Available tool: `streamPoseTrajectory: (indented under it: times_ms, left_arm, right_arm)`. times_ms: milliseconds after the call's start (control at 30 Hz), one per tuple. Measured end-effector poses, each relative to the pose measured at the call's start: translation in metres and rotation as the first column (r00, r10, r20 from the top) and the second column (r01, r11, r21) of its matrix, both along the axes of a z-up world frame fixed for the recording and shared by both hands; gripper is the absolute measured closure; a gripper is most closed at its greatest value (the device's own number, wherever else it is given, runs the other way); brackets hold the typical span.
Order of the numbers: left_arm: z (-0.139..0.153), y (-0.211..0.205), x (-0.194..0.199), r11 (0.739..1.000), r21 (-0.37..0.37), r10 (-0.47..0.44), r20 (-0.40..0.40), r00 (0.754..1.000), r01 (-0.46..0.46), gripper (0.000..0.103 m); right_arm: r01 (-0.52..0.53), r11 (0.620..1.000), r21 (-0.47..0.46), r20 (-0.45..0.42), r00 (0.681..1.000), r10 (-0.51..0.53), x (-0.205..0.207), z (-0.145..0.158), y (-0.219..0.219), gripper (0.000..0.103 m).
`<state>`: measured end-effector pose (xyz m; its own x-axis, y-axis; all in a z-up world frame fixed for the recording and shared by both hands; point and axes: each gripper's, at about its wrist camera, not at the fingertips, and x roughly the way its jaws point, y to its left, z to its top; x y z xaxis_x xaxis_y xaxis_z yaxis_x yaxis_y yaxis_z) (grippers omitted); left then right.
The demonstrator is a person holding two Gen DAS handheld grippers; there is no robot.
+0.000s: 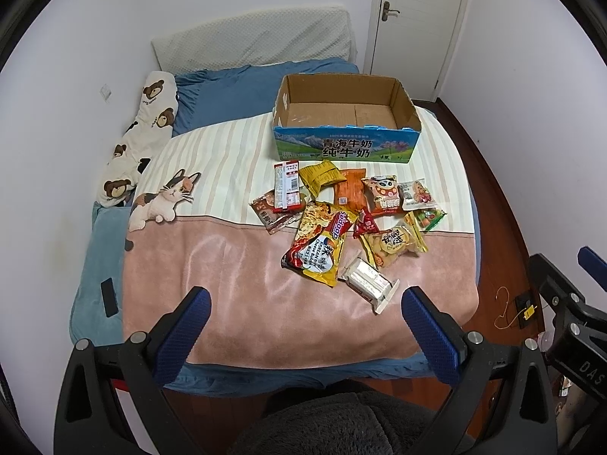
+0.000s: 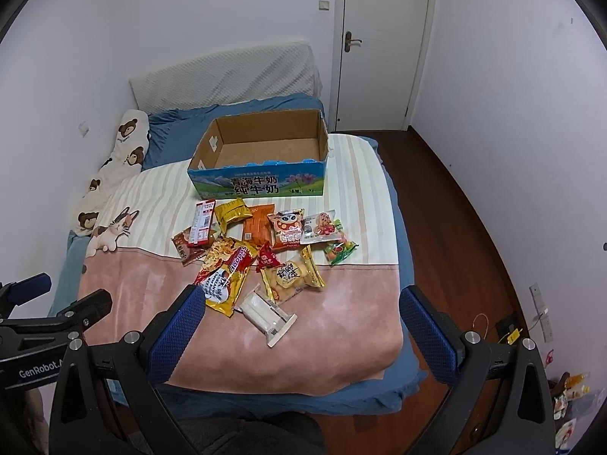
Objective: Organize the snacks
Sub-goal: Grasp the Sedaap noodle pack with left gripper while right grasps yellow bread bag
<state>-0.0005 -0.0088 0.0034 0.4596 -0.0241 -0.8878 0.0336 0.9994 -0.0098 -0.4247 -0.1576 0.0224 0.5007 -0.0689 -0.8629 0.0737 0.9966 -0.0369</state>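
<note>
Cardboard box [image 1: 343, 113] w/ snack pile [image 1: 341, 220] ahead of both jaws (spread wide, nothing held).

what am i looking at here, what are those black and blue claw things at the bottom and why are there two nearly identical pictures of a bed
Those claws are hand-held grippers: a person holds one in each hand, and each carries a wide-angle camera looking forward along its two blue-padded fingers. That is why the pictures nearly match. One is taken from the left gripper, the other from the right gripper, side by side at the foot of the bed. Each also shows at the edge of the other's picture.

Both grippers are open and hold nothing.

On the blanket lies a loose pile of snack packets, some overlapping. Behind them stands an open cardboard box with a blue and green printed front, and it looks empty. The snacks are presumably meant to go in it. At the left edge lies a bear-print pillow, and a door is behind.
</note>
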Motion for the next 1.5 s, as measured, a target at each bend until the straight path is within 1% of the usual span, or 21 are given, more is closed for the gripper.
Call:
streamPoseTrajectory:
  times_ms: [133,267,467,567,633,733,800,833,867,933,967,1033,1067,1133,1167,1233,1300,1367,1433,1467,1500]
  left_arm:
    - [-0.018,0.003,0.02,1.0,0.013,0.023,0.008,1.0,-0.023,0.0]
    - [-0.055,0.008,0.055,0.997,0.066,0.046,-0.018,0.999,-0.044,0.0]
    - [-0.133,0.006,0.119,0.992,0.123,0.025,-0.15,0.988,-0.006,0.0]
    - [-0.179,-0.007,0.15,0.989,0.137,-0.019,-0.243,0.97,0.053,0.0]
    - [-0.208,-0.016,0.167,0.988,0.13,-0.037,-0.297,0.954,0.079,0.0]
    - [-0.248,-0.029,0.189,0.987,0.128,-0.048,-0.368,0.929,0.102,0.0]
    - [-0.269,-0.036,0.199,0.984,0.142,-0.045,-0.402,0.914,0.111,0.0]
    - [-0.282,-0.039,0.204,0.982,0.146,-0.048,-0.424,0.905,0.121,0.0]
    - [-0.289,-0.04,0.208,0.982,0.143,-0.048,-0.434,0.9,0.122,0.0]
    - [-0.304,-0.042,0.214,0.982,0.142,-0.049,-0.459,0.887,0.128,0.0]
    - [-0.31,-0.043,0.215,0.982,0.138,-0.049,-0.468,0.882,0.127,0.0]
    - [-0.318,-0.043,0.218,0.983,0.129,-0.056,-0.478,0.877,0.133,0.0]
    - [-0.321,-0.043,0.218,0.984,0.118,-0.064,-0.483,0.873,0.137,0.001]
    - [-0.324,-0.044,0.219,0.985,0.09,-0.084,-0.483,0.872,0.145,0.007]
    - [-0.326,-0.044,0.219,0.986,0.076,-0.093,-0.484,0.87,0.148,0.016]
    - [-0.33,-0.047,0.218,0.988,0.063,-0.092,-0.477,0.874,0.139,0.018]
    - [-0.329,-0.042,0.215,0.992,0.045,-0.084,-0.457,0.886,0.118,0.019]
    - [-0.324,-0.026,0.207,0.998,0.024,-0.035,-0.454,0.89,0.051,0.019]
    - [-0.321,-0.008,0.201,0.999,0.002,0.037,-0.471,0.882,-0.041,0.019]
    - [-0.32,0.004,0.196,0.996,-0.02,0.068,-0.477,0.876,-0.088,0.019]
    - [-0.32,0.012,0.194,0.993,-0.032,0.086,-0.48,0.873,-0.115,0.018]
  right_arm:
    - [0.022,1.0,0.022,-0.031,0.999,-0.021,0.01,-0.02,-0.007,0.0]
    - [0.074,0.994,0.085,-0.098,0.993,-0.066,0.035,-0.063,-0.021,0.0]
    - [0.191,0.961,0.198,-0.25,0.958,-0.138,0.083,-0.166,-0.041,0.0]
    - [0.275,0.926,0.257,-0.338,0.924,-0.18,0.109,-0.232,-0.05,0.001]
    - [0.317,0.903,0.29,-0.378,0.905,-0.196,0.119,-0.263,-0.051,0.003]
    - [0.41,0.851,0.328,-0.457,0.857,-0.236,0.135,-0.312,-0.052,0.008]
    - [0.491,0.803,0.337,-0.514,0.811,-0.28,0.143,-0.344,-0.054,0.009]
    - [0.519,0.78,0.349,-0.535,0.794,-0.289,0.145,-0.355,-0.055,0.01]
    - [0.561,0.744,0.363,-0.562,0.769,-0.306,0.148,-0.372,-0.056,0.015]
    - [0.596,0.711,0.373,-0.581,0.747,-0.322,0.151,-0.385,-0.054,0.017]
    - [0.599,0.708,0.375,-0.577,0.748,-0.327,0.152,-0.387,-0.054,0.024]
    - [0.575,0.73,0.37,-0.57,0.761,-0.31,0.159,-0.389,-0.05,0.031]
    - [0.545,0.755,0.366,-0.567,0.774,-0.284,0.163,-0.387,-0.047,0.037]
    - [0.428,0.837,0.34,-0.573,0.8,-0.177,0.17,-0.383,-0.037,0.041]
    - [0.386,0.862,0.329,-0.58,0.803,-0.138,0.172,-0.384,-0.034,0.043]
    - [0.25,0.925,0.287,-0.608,0.794,-0.026,0.173,-0.383,-0.024,0.044]
    - [0.085,0.973,0.215,-0.64,0.765,0.074,0.172,-0.382,-0.013,0.045]
    - [-0.023,0.987,0.159,-0.653,0.747,0.122,0.172,-0.382,-0.002,0.045]
    - [-0.069,0.989,0.129,-0.656,0.742,0.137,0.174,-0.385,0.007,0.042]
    - [-0.085,0.99,0.115,-0.645,0.752,0.139,0.176,-0.385,0.012,0.034]
    - [-0.09,0.989,0.115,-0.618,0.773,0.143,0.176,-0.382,0.017,0.022]
